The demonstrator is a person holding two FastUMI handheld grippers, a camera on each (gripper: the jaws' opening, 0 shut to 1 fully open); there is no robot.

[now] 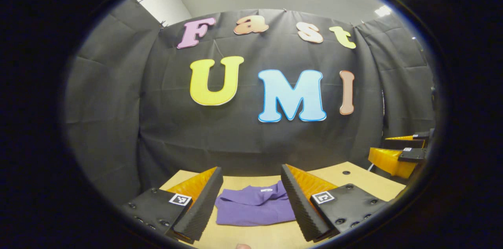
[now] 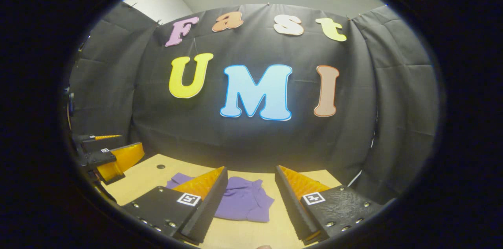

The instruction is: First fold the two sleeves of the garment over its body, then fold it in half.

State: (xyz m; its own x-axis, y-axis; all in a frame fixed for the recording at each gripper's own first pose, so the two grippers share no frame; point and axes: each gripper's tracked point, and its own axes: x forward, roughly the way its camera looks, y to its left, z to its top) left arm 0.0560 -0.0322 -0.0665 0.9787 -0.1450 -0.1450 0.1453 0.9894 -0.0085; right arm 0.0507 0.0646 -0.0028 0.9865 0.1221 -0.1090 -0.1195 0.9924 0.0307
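- Left gripper: fingers spread wide apart, nothing between the pads, held level and pointing forward
- Right gripper: fingers likewise spread wide, gripping nothing, held level and pointing forward
- Right gripper seen at the far right edge of the left gripper view, fingers parted
- Left gripper seen at the far left edge of the right gripper view, fingers parted
- Both held side by side, well apart from each other

Bare table around garment
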